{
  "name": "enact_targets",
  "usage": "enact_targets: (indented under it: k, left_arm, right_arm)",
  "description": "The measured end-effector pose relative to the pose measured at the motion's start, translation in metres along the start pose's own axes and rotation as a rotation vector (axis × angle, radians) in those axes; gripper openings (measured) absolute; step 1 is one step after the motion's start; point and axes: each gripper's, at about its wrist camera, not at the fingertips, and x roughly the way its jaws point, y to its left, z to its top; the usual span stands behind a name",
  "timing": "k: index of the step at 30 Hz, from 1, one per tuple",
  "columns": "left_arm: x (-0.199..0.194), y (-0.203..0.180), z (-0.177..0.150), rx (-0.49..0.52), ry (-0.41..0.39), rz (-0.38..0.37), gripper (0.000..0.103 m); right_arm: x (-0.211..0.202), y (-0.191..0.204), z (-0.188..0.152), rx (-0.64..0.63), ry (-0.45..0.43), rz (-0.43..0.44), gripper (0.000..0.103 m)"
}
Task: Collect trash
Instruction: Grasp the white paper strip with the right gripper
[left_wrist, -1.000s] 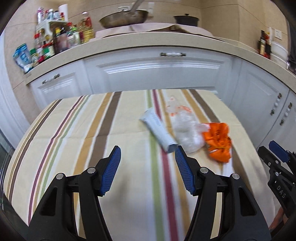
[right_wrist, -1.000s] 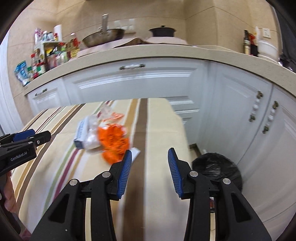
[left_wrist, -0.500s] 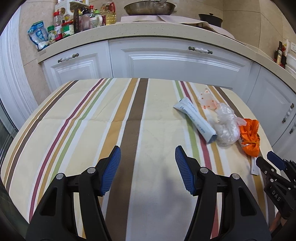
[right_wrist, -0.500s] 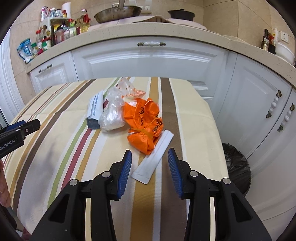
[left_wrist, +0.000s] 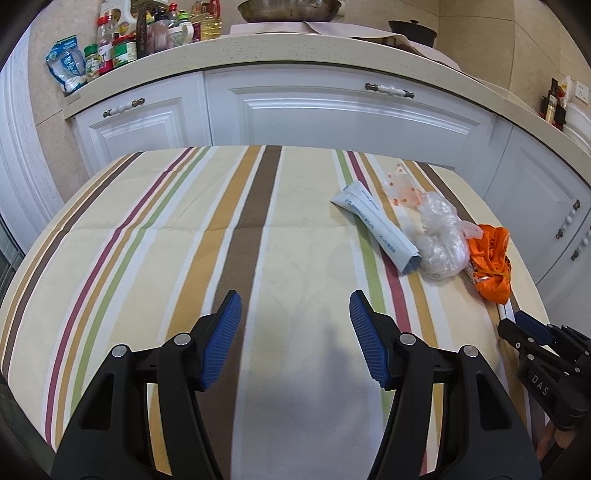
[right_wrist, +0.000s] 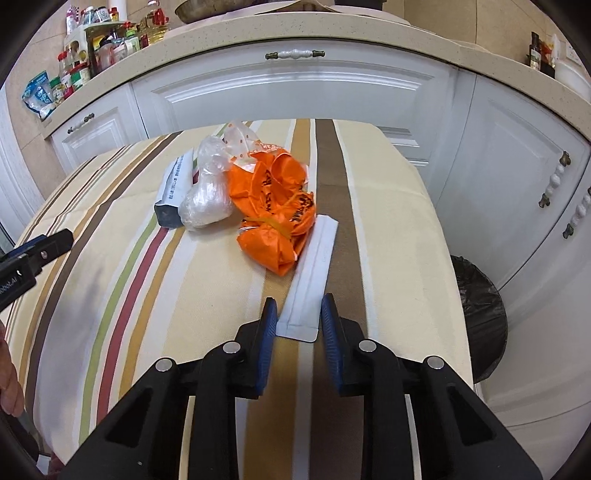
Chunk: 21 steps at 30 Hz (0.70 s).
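Trash pile: an orange bag (right_wrist: 275, 218), a clear plastic wad (right_wrist: 207, 201), a grey-blue packet (right_wrist: 176, 186) and a dotted clear wrapper (right_wrist: 240, 138) lie bunched together on the striped tablecloth (right_wrist: 388, 229), toward its right edge.
White sachet: a flat white sachet (right_wrist: 310, 278) lies beside the orange bag, its far end touching or tucked under it — I cannot tell which.
Right gripper: the right gripper (right_wrist: 298, 325) has its jaws partly closed, one on each side of the sachet's near end, not yet pinching.
Left gripper: the left gripper (left_wrist: 295, 336) hovers wide apart over bare cloth, holding nothing.
Bin: a black-lined bin (right_wrist: 480, 314) stands on the floor just past the table's right edge.
Risk: the sachet is thin and lies flat, so the jaws may slide over it or pinch the cloth instead.
Second risk: if its far end is caught under the bag, lifting could drag the bag along — perhaps off the edge.
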Motion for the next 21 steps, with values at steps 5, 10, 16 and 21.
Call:
enact_targets:
  k: [5,10,16,21]
  left_arm:
    - [0.0,-0.017,0.0,0.025,0.003,-0.019,0.059]
    - [0.0,-0.032,0.003,0.044,0.001,-0.035,0.059]
    - [0.001,-0.041,0.004,0.061,0.001,-0.035,0.06]
    - [0.005,-0.041,0.002,0.059,0.017,-0.034,0.06]
  right_arm:
    - [-0.005,-0.006,-0.002,-0.004,-0.029,0.001,0.015]
    - [-0.008,-0.015,-0.002,0.009,-0.038,0.011,0.013]
    - [-0.009,-0.019,-0.004,0.037,-0.043,0.029,0.023]
    - [-0.008,-0.013,0.0,0.024,-0.041,0.023,0.036]
